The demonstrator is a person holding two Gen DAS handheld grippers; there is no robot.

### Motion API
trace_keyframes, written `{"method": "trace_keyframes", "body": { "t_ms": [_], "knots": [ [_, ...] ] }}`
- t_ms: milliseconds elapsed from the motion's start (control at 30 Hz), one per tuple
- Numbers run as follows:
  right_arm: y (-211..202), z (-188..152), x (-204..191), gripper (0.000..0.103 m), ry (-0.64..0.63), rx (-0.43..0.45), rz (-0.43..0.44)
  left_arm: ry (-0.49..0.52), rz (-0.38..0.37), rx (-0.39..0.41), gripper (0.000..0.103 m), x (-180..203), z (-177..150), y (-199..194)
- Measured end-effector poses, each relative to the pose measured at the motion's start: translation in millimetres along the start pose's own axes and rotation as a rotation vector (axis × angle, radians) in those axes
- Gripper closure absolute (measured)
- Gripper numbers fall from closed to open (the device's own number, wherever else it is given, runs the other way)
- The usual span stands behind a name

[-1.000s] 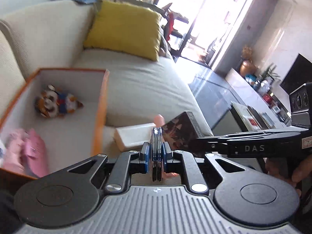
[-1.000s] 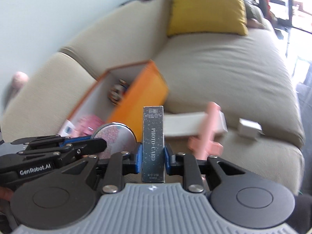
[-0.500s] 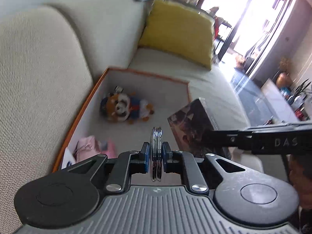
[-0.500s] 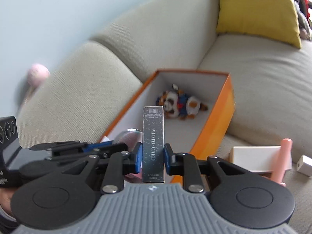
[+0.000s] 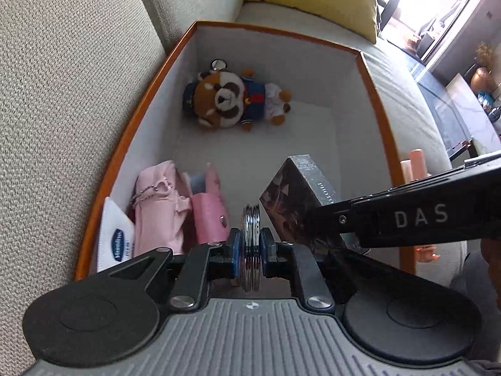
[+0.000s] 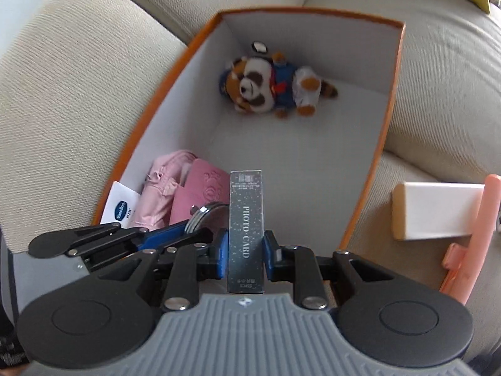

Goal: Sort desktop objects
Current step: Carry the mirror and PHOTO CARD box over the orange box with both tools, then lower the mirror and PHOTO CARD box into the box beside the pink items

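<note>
An orange box [image 5: 374,94] [image 6: 386,119] with white inner walls sits on a beige sofa. My left gripper [image 5: 250,246] is shut on a round metal compact [image 5: 251,238] held edge-on over the box's near end. My right gripper [image 6: 245,247] is shut on a dark photo card box [image 6: 246,225] [image 5: 297,197], upright above the box's near right part. The two grippers are side by side; the left gripper [image 6: 200,219] with the compact [image 6: 206,214] shows at the left of the right wrist view. Inside lie a plush raccoon [image 5: 231,100] [image 6: 269,84], pink pouches [image 5: 175,206] [image 6: 184,188] and a Vaseline sachet [image 5: 117,241] [image 6: 120,210].
On the sofa seat right of the box lie a white block [image 6: 438,210] and a pink plastic piece [image 6: 472,238] [image 5: 416,163]. A yellow cushion [image 5: 313,3] leans at the sofa's far end. The sofa backrest [image 5: 62,100] rises left of the box. A hand [image 5: 491,269] shows at the right edge.
Both grippers moved from the sofa seat over to above the orange box and tipped downward, carrying the compact and the photo card box. The box interior now fills both views.
</note>
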State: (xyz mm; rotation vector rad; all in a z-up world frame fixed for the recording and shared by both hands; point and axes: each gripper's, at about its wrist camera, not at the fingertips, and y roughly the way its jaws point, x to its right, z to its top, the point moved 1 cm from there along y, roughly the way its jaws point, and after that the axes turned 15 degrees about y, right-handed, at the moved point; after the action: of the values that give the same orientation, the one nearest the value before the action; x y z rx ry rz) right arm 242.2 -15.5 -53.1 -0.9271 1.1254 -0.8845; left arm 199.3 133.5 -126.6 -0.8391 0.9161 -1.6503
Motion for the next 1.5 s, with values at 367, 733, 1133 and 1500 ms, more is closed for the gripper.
{"method": "trace_keyframes", "body": {
  "t_ms": [367,733,1133,1500],
  "knots": [
    [17,-5,-24,0.079,0.005,-0.060,-0.094,0.011,0.005,-0.016,0.089,-3,-14,6],
    [50,2,-20,0.077,0.121,-0.167,-0.116,0.071,0.015,0.012,0.088,2,-18,3],
    [59,9,-13,0.074,0.196,-0.233,-0.065,0.102,-0.024,0.028,0.087,-8,-23,-19],
    [50,16,-16,0.079,0.182,-0.207,-0.077,0.135,-0.006,0.049,0.086,-8,-26,-35]
  ]
}}
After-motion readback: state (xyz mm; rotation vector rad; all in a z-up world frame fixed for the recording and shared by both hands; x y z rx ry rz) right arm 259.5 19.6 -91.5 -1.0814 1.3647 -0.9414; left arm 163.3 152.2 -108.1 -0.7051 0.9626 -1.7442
